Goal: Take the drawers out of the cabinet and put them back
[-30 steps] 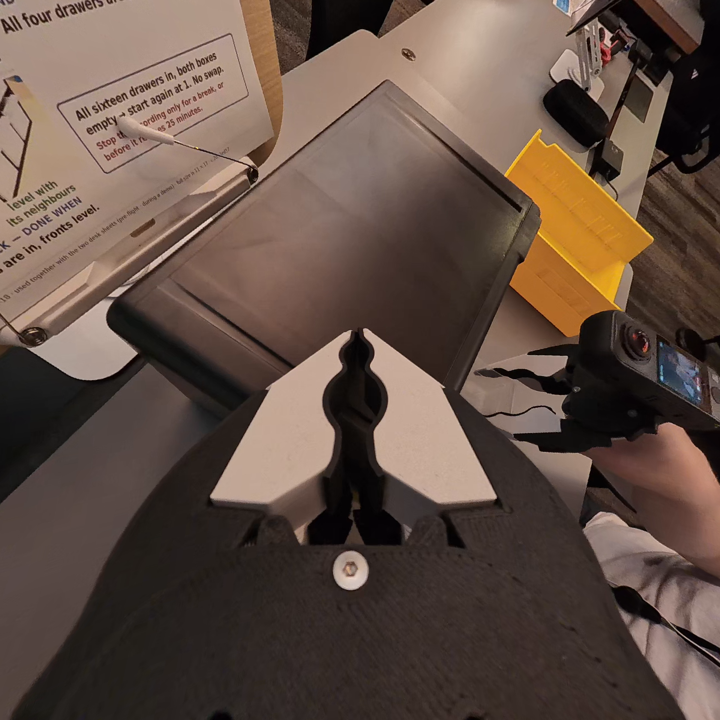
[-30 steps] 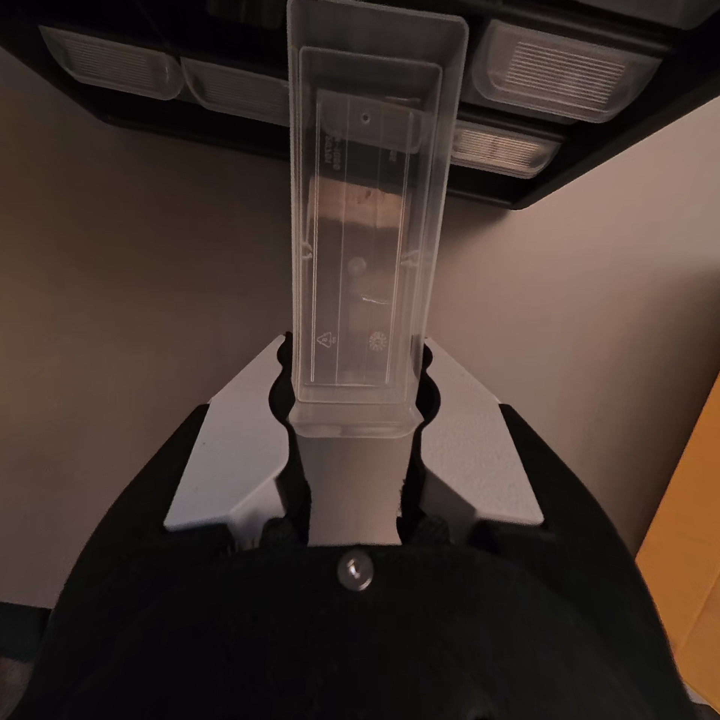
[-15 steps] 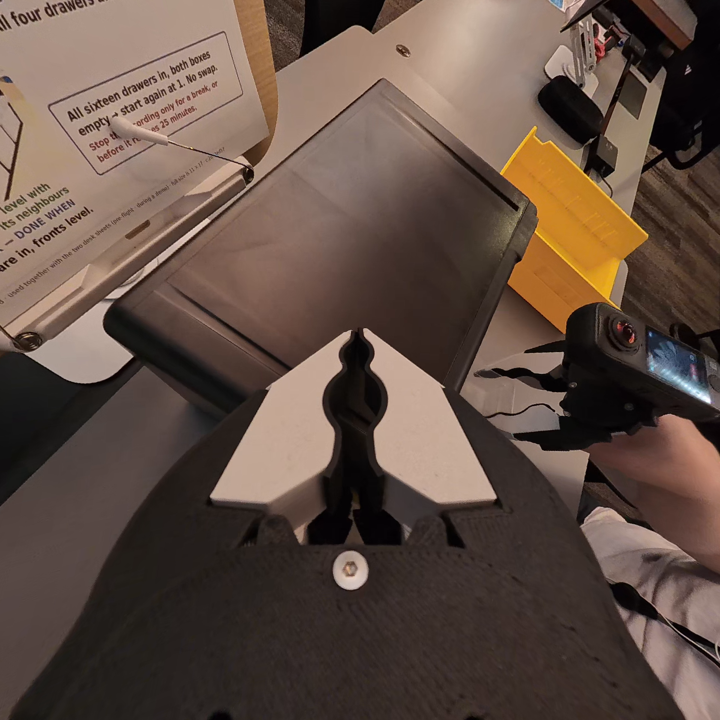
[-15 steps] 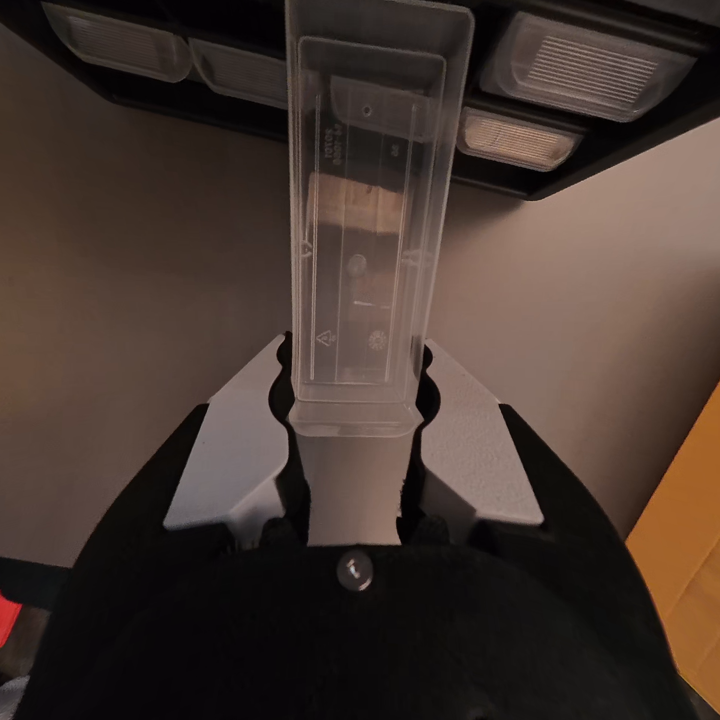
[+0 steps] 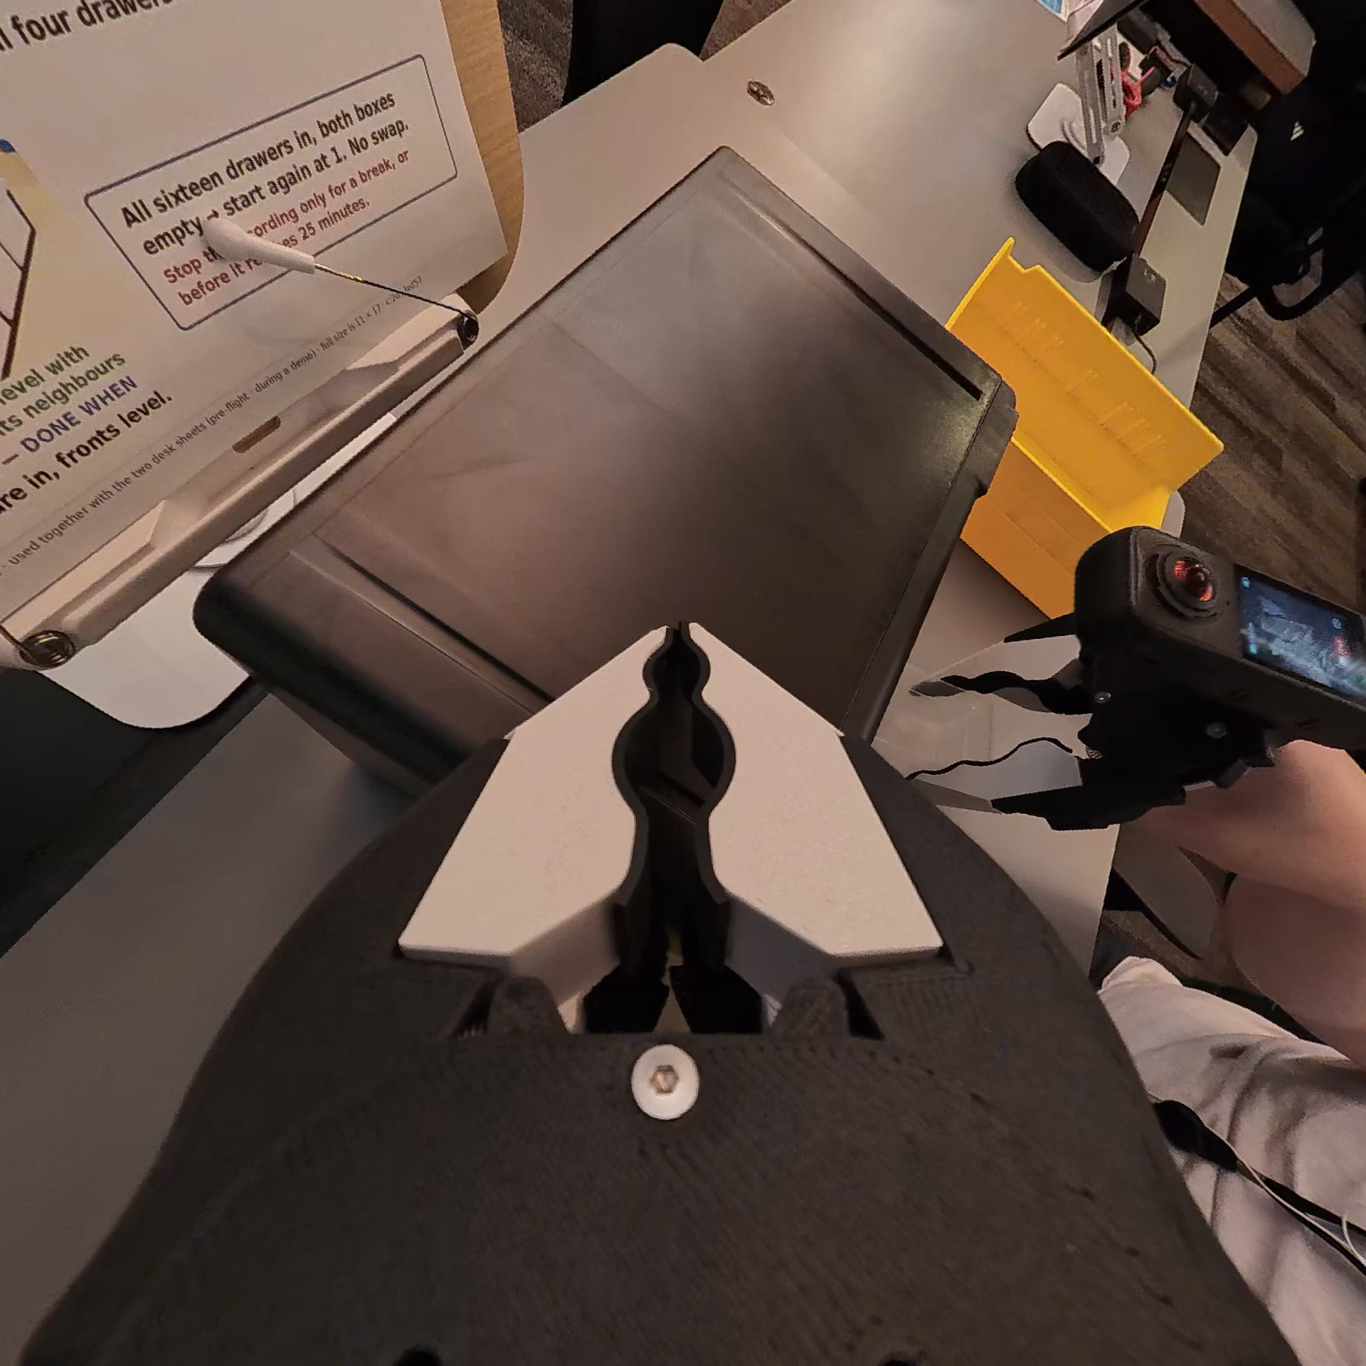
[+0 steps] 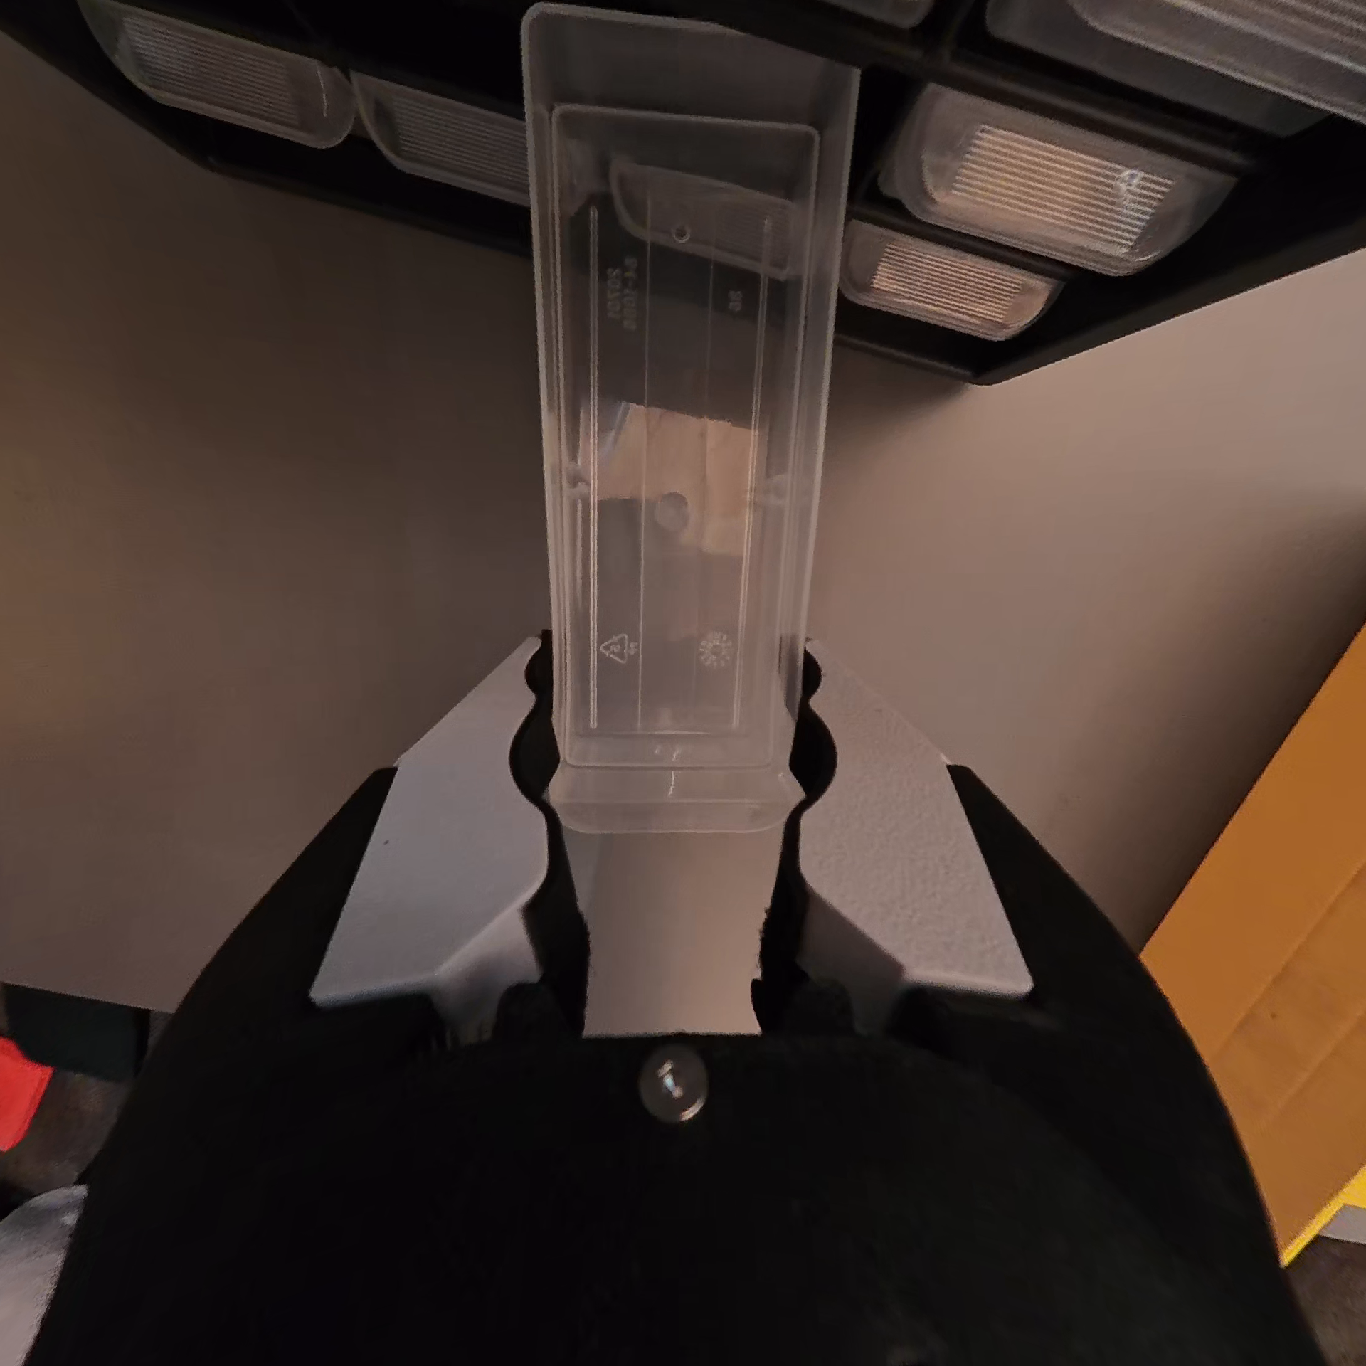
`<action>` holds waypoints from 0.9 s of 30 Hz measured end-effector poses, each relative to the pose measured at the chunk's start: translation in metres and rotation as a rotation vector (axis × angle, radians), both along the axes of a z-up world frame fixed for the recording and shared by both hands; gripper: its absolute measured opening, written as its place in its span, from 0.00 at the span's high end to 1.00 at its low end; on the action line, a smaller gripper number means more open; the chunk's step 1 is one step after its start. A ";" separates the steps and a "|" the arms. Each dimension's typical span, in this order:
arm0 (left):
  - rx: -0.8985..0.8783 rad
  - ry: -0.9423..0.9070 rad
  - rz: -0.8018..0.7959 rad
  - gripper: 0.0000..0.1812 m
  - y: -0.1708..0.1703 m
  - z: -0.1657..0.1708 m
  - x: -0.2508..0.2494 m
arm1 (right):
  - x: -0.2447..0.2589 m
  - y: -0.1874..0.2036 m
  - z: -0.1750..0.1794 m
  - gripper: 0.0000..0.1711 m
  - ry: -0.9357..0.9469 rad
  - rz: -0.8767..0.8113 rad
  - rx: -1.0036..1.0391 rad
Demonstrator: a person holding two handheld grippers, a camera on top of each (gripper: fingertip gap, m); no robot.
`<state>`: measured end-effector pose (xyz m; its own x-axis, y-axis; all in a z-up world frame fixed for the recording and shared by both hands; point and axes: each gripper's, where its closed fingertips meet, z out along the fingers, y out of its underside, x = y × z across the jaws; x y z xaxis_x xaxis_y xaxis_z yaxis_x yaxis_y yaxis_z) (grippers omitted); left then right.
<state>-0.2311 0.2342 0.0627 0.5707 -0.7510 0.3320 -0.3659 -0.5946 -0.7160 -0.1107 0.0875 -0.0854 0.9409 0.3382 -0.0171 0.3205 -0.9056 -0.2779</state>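
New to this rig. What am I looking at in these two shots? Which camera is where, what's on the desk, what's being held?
There is no robot arm here: a person holds a two-finger gripper in each hand, and each gripper carries a wide-angle camera that looks along its fingers.

The left wrist view shows the left gripper shut and empty above the black cabinet, seen from over its top. On the grey desk beside the cabinet stand a yellow bin and an instruction sheet on a stand. The right gripper shows at the right edge.

The right wrist view shows that gripper shut on a clear drawer, which points at the cabinet's front, where other clear drawers sit in their slots.
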 end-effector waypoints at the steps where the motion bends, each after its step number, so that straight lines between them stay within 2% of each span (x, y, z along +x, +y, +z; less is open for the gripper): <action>1: -0.001 0.000 0.000 1.00 0.000 0.000 0.000 | 0.001 0.000 0.000 0.64 -0.006 -0.001 0.004; 9: -0.004 -0.005 0.000 1.00 0.000 0.000 0.000 | 0.009 0.004 0.003 0.64 -0.063 0.037 -0.008; 13: -0.005 -0.005 -0.002 1.00 0.000 0.000 0.000 | 0.001 0.014 0.009 0.64 0.025 -0.030 0.036; 22: -0.006 -0.006 0.000 1.00 0.000 0.000 0.000 | -0.004 0.028 -0.015 0.64 -0.030 -0.084 0.125; 27: -0.008 -0.007 0.000 1.00 0.000 0.000 0.000 | -0.014 0.037 -0.009 0.63 0.030 -0.130 0.205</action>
